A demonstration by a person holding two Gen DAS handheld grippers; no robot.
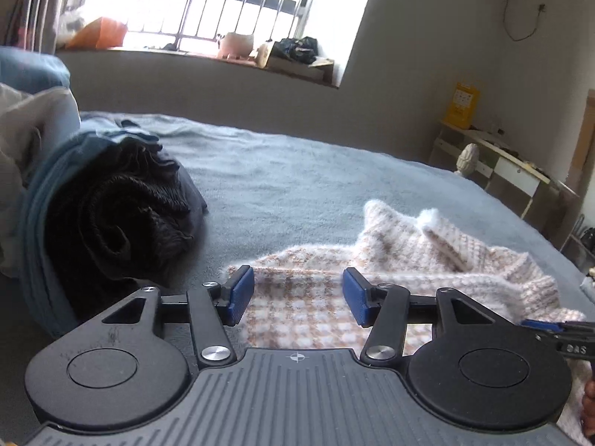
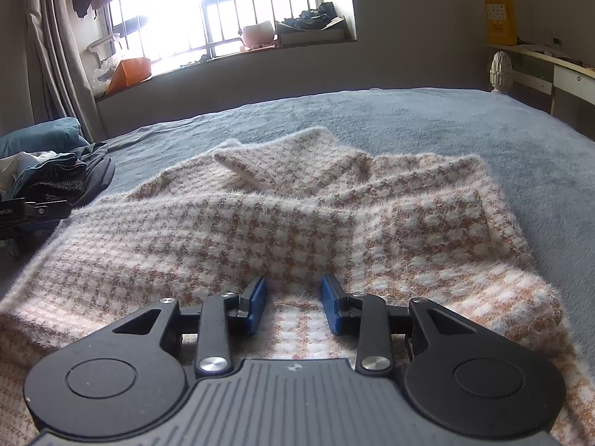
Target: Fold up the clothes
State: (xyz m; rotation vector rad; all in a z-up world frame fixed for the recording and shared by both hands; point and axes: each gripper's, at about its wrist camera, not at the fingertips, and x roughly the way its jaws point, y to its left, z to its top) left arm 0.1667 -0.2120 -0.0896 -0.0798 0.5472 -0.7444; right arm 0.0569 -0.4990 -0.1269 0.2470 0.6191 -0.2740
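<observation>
A fuzzy cream-and-tan checked knit sweater [image 2: 297, 215] lies partly folded on the grey-blue bed cover [image 2: 409, 119]. The left gripper [image 1: 298, 295] hangs over the sweater's near edge, jaws parted wide with nothing pinched. The right gripper [image 2: 293, 304] sits low over the knit, jaws narrower but apart, gripping nothing. A heap of dark rolled clothes [image 1: 119, 215] lies to the left.

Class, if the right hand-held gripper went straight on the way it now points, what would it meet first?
Most likely the checked fuzzy sweater just ahead of the right hand-held gripper; depth is unclear.
</observation>
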